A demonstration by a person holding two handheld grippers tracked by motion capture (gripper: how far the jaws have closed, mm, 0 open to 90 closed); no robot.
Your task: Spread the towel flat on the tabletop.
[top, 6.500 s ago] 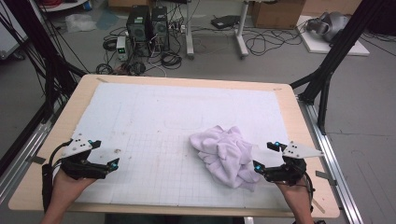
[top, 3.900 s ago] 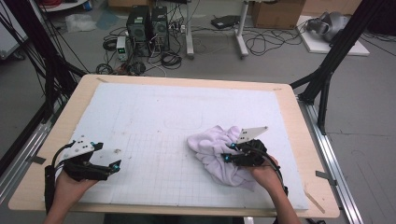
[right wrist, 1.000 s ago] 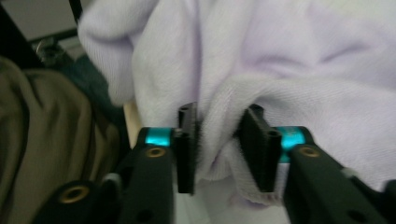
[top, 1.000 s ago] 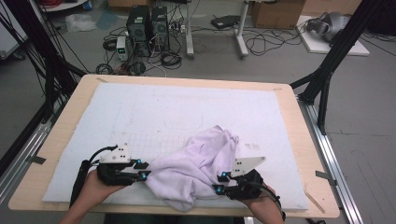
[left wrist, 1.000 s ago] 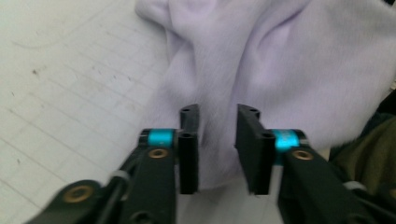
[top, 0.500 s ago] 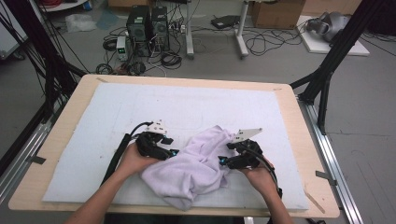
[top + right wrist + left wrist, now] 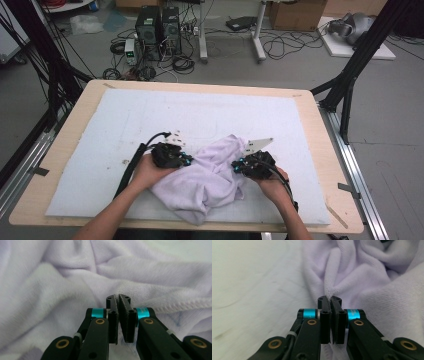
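A crumpled lavender cloth point(image 7: 210, 177) lies on the white mat point(image 7: 125, 120), toward the table's front middle. My left gripper point(image 7: 186, 160) is at the cloth's left edge. In the left gripper view its jaws are shut on a raised fold of the cloth point(image 7: 332, 282). My right gripper point(image 7: 236, 165) is at the cloth's right side, pointing left. In the right gripper view its jaws are shut against the cloth point(image 7: 75, 290), just left of a stitched hem point(image 7: 185, 305); they seem to pinch a thin layer of it.
The mat covers most of the wooden table point(image 7: 330, 165). Black frame legs point(image 7: 350, 85) stand at the table's right and left. Computers and cables point(image 7: 160, 30) sit on the floor beyond the far edge.
Both grippers have come in from the table's front corners to the cloth. The cloth has been dragged left and spread out. Over the last half second little has moved.
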